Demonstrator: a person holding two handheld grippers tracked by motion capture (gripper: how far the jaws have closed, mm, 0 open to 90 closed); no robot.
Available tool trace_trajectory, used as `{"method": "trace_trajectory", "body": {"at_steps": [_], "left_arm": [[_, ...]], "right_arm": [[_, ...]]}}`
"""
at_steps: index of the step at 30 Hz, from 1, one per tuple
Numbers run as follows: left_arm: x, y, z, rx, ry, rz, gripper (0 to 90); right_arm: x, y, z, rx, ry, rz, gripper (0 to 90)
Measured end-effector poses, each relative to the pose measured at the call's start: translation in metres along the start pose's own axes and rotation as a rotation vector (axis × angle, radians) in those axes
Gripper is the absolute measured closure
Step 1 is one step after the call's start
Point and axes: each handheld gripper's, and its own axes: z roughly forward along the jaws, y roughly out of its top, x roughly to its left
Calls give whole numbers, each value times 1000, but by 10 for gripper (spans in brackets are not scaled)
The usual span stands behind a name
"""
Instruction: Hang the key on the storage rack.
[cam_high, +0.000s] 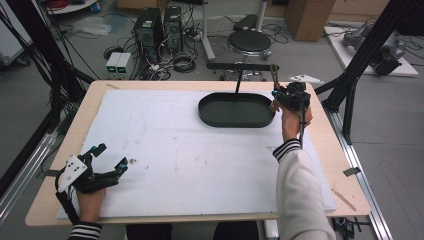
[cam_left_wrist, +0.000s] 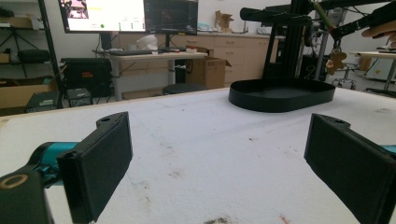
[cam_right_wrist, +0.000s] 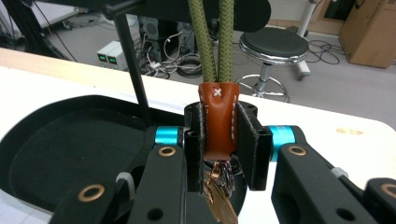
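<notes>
Pinching the brown leather tab (cam_right_wrist: 218, 119), your right hand-held gripper (cam_right_wrist: 218, 149) grips the keyring's firmest spot: the cord (cam_right_wrist: 215, 39) is limp, the keys (cam_right_wrist: 218, 198) dangle; your left hand-held gripper (cam_high: 111, 159) rests spread.

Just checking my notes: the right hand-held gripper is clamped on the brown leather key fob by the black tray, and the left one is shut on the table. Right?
Not quite. The left hand-held gripper is open, jaws wide apart with nothing between, as the left gripper view shows. The right hand-held gripper is indeed clamped on the brown leather key fob by the black tray.

Tongs (cam_left_wrist: 224, 163) spread wide above white table (cam_left_wrist: 210, 135), black tray (cam_left_wrist: 281, 95) beyond
</notes>
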Motion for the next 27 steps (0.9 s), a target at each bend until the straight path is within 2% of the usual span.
{"method": "trace_trajectory", "body": {"at_steps": [23,27], "left_arm": [[0,0,0,-5,0,5,82],[0,0,0,-4,1,5,82]], "right_arm": [[-2,-6,15,12,-1,15,740],[-3,-7,17,17,-2,32,739]]}}
